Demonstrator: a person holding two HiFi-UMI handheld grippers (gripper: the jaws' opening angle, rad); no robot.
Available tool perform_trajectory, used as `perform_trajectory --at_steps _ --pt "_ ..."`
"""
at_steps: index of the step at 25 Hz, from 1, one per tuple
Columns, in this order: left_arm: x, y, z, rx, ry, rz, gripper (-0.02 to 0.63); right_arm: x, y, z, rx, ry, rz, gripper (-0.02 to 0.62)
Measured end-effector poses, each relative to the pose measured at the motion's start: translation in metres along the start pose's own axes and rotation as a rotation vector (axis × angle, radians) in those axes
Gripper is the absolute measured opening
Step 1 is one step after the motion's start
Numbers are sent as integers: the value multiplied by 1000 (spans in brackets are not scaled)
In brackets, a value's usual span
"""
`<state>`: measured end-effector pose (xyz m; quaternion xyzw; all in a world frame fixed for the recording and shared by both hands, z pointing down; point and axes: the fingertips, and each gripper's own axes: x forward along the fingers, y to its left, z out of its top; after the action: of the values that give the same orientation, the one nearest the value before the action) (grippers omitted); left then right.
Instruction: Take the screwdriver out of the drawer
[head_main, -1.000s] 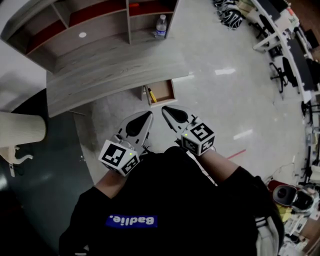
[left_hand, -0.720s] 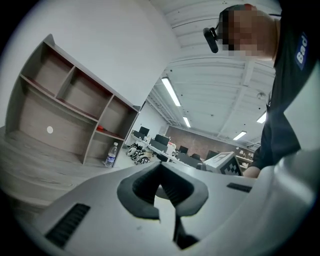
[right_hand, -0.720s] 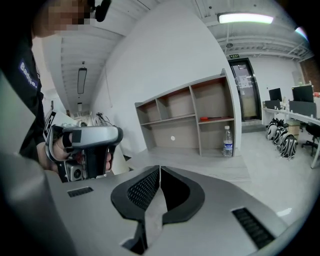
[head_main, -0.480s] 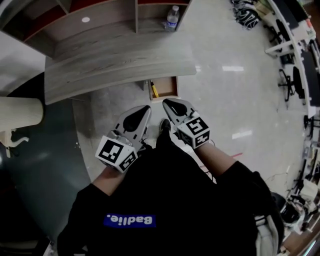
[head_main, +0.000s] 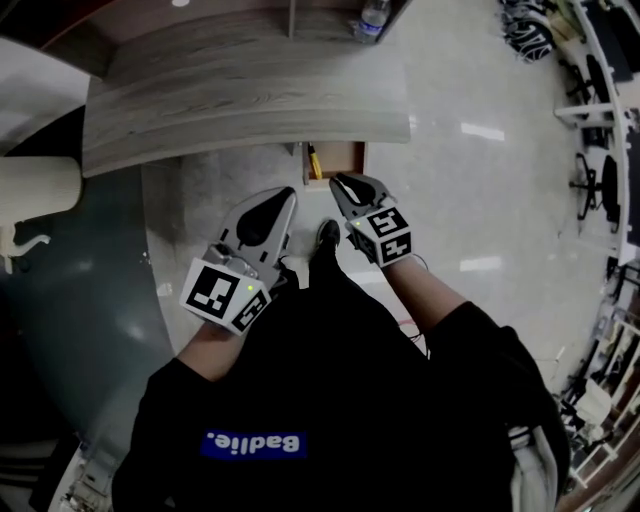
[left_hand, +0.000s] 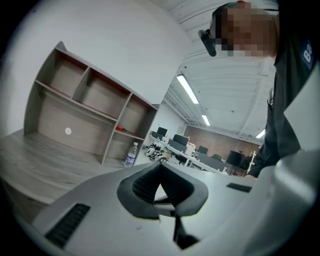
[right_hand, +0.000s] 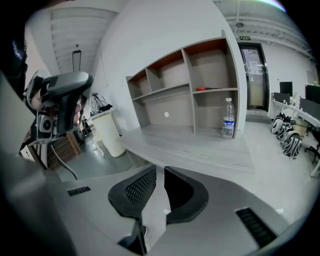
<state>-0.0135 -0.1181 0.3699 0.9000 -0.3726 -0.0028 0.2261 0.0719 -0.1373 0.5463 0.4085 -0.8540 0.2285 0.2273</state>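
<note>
A yellow-handled screwdriver lies along the left side of the open wooden drawer, which sticks out from under the grey desk. My right gripper hovers at the drawer's front edge. Its jaws have just been opening and stand a little apart with nothing between them. Further left and back from the drawer is my left gripper, its pads meeting at the tips and holding nothing. Neither gripper view shows the drawer or the screwdriver.
A water bottle stands on the desk beside the open shelf unit. A thin red tool lies on one shelf. A white round bin is at the left. My shoe is below the drawer.
Both grippers have come down and forward towards the desk. The right one now reaches the drawer's front edge and its jaws have parted. The desk and drawer have slid up in the head view.
</note>
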Motion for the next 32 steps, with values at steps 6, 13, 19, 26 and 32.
perform_trajectory --at_steps 6,13,19,26,32 --pt "1 12 -4 -5 -1 46 -2 35 -21 -33 13 85 -11 77" --pt "-3 27 -14 -15 11 84 -2 71 -37 -65 18 167 -32 89" --pt "0 34 -16 -14 7 90 -2 97 -45 -88 23 214 -43 106" --pt "-1 43 -19 -16 -2 112 -2 128 -60 -128 43 289 -62 117" --pt "-8 55 -28 -33 3 138 -2 153 -69 -155 50 347 -79 133"
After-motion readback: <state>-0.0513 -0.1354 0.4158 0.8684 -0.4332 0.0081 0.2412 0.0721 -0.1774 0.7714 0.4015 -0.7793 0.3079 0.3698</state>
